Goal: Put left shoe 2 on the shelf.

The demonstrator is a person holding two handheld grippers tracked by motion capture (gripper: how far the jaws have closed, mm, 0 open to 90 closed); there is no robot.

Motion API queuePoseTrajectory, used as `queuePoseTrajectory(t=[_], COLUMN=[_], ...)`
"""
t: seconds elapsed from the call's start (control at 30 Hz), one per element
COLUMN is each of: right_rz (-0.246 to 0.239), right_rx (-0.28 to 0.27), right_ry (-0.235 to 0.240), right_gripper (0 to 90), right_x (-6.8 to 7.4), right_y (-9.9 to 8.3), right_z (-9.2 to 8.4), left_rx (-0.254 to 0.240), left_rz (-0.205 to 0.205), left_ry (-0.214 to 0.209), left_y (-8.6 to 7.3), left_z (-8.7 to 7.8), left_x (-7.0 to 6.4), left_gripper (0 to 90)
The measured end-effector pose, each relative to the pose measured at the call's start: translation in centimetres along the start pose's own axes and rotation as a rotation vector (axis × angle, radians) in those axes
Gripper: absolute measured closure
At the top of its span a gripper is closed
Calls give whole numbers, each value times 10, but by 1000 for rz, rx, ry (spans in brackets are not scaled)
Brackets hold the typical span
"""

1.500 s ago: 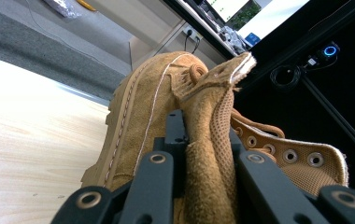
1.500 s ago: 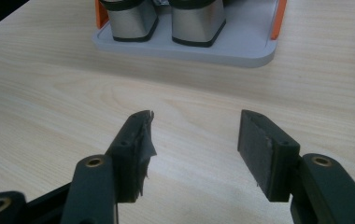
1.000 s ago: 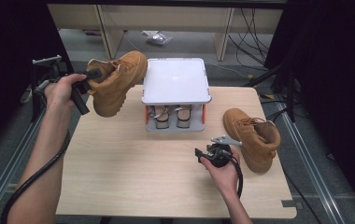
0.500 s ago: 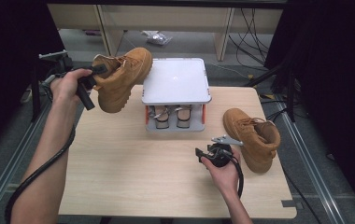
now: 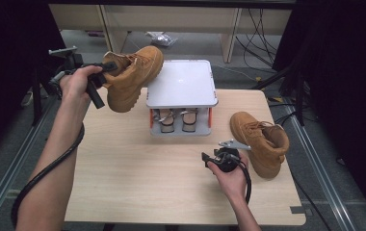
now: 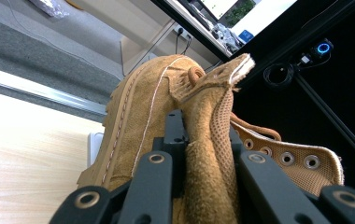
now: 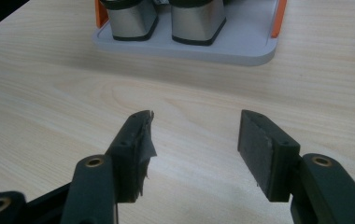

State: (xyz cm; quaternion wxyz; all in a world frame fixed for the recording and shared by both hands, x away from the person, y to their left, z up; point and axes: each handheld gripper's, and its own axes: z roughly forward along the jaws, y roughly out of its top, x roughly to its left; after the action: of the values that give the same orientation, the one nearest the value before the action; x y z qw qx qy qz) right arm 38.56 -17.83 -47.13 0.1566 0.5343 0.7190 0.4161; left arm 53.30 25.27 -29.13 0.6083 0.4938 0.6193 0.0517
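- Two tan boots are in play, and the rack [image 5: 181, 84] at the table's far middle is the landmark for both.
- The held boot [image 5: 132, 77] hangs in the air just left of the rack, its toe up by the rack's white top, its sole facing down and toward the table.
- The left gripper [image 5: 105, 69] clamps that boot's heel collar; in the left gripper view the jaws pinch the suede and mesh edge [image 6: 213, 140] between them.
- The boot's long axis runs from the gripper toward the rack, heel at the hand, toe leading, tilted upward.
- So the rack top lies straight ahead of the toe, and I judge the coming move to be a short carry along that axis, then a lowering onto the top.
- The second boot [image 5: 262, 142] stands on the table [image 5: 123, 183] to the right of the rack and nearer the person, toe pointing toward the rack side.
- The right gripper [image 5: 209, 157] rests low in front of the rack, just left of the second boot, jaws wide and empty over bare wood.
- The right hand is the nearer one for that boot; the left is well apart from it.
- A pair of shoes [image 5: 175, 119] already sits on the rack's lower shelf.
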Motion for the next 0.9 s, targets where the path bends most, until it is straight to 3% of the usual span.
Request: queuePoseTrajectory(t=[0.03, 0.5, 0.77, 0.8, 0.83, 0.87, 0.9], right_rz=[29, 6, 27, 2, 37, 2, 7], right_rx=[10, 16, 14, 7, 20, 8, 10], right_ry=[12, -3, 8, 4, 4, 4, 4], right_gripper=[456, 456, 455, 456, 456, 455, 456], right_x=[2, 3, 2, 0, 3, 0, 0], right_y=[0, -1, 0, 0, 0, 0, 0], right_z=[0, 2, -1, 0, -1, 0, 0], left_rx=[4, 12, 11, 8, 8, 7, 10], left_rz=[2, -5, 3, -2, -1, -3, -2], left_ry=[-4, 4, 13, 11, 7, 13, 6], left_y=[0, 1, 4, 4, 4, 3, 3], left_z=[2, 16, 25, 26, 27, 29, 31], left_x=[0, -5, -14, -15, -16, -18, -18], left_gripper=[796, 792, 790, 790, 789, 790, 789])
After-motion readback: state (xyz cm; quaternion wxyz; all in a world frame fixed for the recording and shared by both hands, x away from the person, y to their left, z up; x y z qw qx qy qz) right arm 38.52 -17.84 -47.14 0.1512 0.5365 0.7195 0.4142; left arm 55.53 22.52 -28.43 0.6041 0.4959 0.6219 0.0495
